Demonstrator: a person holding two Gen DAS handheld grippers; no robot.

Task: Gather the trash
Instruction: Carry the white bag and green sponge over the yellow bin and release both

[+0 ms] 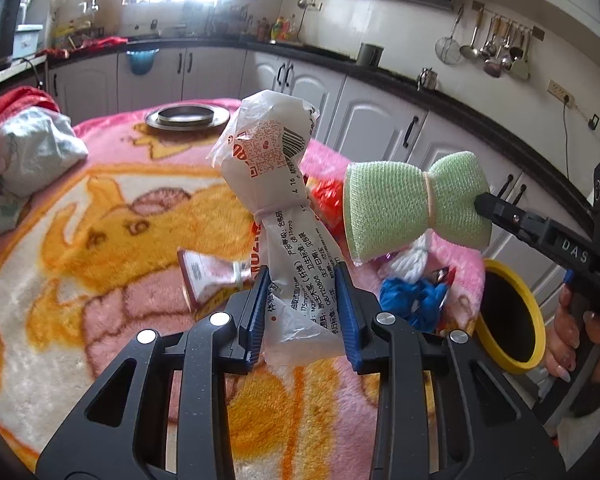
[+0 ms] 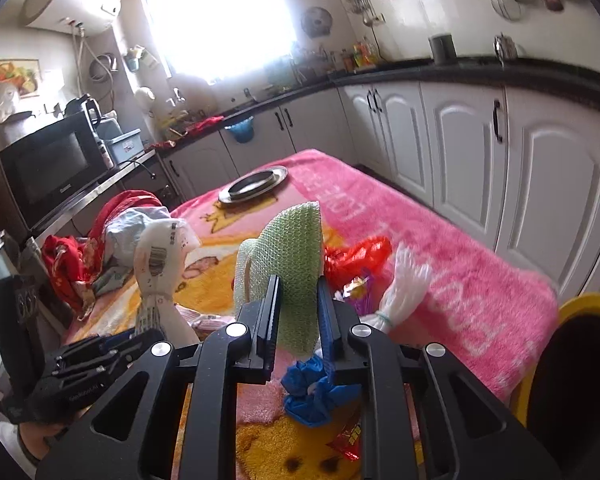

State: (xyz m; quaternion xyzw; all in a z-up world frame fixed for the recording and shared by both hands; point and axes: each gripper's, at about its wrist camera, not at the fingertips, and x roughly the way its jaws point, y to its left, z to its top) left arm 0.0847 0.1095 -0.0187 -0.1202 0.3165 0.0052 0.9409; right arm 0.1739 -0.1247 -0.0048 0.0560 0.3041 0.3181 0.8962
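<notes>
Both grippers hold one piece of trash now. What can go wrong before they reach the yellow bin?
1. The left gripper pinches only the lower end of the white printed plastic wrapper; its tall top may flop or slip.
2. The right gripper holds the green mesh sponge by one end, so it could twist free.
3. The yellow-rimmed bin sits beside the table edge, so a drop may miss.

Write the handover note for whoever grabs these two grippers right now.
Left gripper: shut on the white printed wrapper, held up off the pink blanket.
Right gripper: shut on the green mesh sponge, also lifted.
Bin: yellow-rimmed bin stands off the table's right edge, next to the right gripper.
Done: both pieces picked up; neither is over the bin yet.
Left: drop both in the bin, then collect the blue bag, red wrapper, white tied bag and small tube on the blanket.
</notes>
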